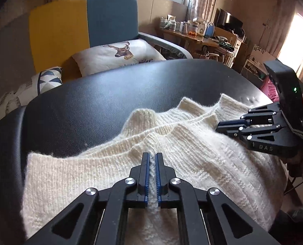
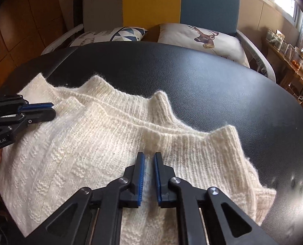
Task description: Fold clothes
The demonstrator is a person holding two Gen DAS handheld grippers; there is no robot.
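Two grippers are each clamped on a pinch of cloth. Left gripper (image 1: 152, 159): jaws drawn nearly together, a narrow ridge of knit pressed between the blue ribbed pads (image 1: 145, 175), just below the garment's ribbed edge. Right gripper (image 2: 149, 159): jaws likewise closed on a raised fold of the same knit, the fabric bunched up between its pads (image 2: 140, 175) — the gap looks slightly wider than on the left.

Garment held: a cream-white chunky knitted sweater (image 2: 73, 153), lying on the black padded leather-look table top (image 2: 192, 77). Its ribbed edges lie in overlapping layers at the far side, rising in several soft peaks; the body of the knit spreads toward the cameras and hangs over the near edge of the table.

In the left wrist view the right gripper enters from the right, resting on the sweater's far right portion; in the right wrist view the left gripper enters from the left — the two are well apart across the garment.

Beyond the table stands a yellow and blue upholstered sofa (image 1: 86, 22) carrying a white cushion printed with a deer head (image 1: 118, 55) and a cushion with blue triangles (image 1: 47, 77). A cluttered wooden side table (image 1: 192, 36) stands under the window.
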